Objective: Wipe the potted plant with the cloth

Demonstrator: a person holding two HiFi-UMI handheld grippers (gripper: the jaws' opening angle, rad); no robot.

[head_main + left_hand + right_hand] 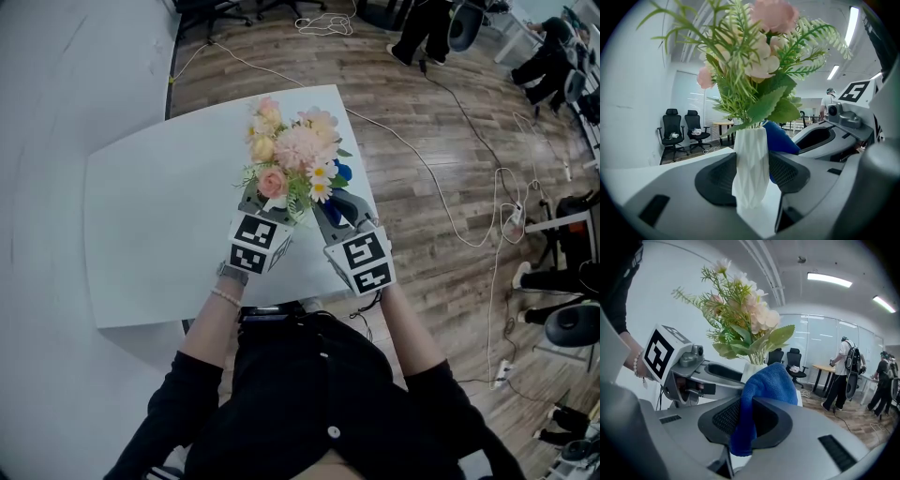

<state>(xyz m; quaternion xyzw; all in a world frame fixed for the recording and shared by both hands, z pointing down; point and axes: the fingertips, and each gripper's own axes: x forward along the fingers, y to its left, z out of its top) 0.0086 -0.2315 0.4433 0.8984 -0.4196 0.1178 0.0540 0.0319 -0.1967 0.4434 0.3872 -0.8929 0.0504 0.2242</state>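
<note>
The plant [292,155] stands in a white faceted vase [751,164] near the right edge of the white bench [159,234], at the centre of the head view. The left tool [751,180] pinches the vase low down, one jaw pressed on each side; the vase is upright. The right tool [743,420] pinches a blue cloth [765,383], which bulges up above its jaws. In the head view the cloth is at the right of the plant, under the leaves [774,105] and just beside the vase. Contact between cloth and vase cannot be determined.
</note>
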